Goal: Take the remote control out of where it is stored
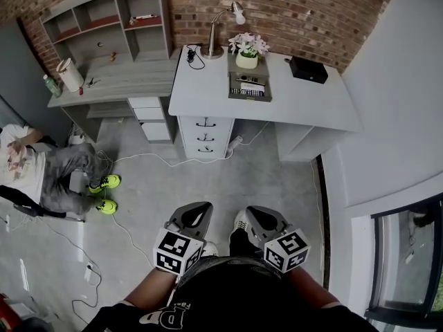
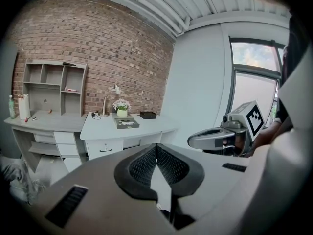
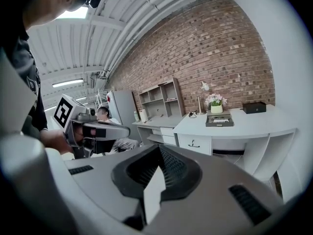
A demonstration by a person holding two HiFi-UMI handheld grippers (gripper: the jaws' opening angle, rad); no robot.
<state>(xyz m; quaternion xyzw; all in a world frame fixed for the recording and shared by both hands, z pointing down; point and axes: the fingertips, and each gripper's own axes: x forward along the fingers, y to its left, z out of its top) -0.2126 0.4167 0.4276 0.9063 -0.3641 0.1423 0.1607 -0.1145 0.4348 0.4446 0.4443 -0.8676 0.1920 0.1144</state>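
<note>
Left tool [image 1: 196,211] and right tool [image 1: 253,215] point forward side by side — jaws together.

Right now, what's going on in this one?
A person stands well back from the white desk, holding the left gripper and right gripper low in front, both shut and empty. The tray on the desk, by the flower pot, is untouched and looks out of reach.

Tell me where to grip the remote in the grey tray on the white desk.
Likely across its narrow width near the middle, from above: the remote lies flat and crosswise in the open tray, whose walls block a side approach.
</note>
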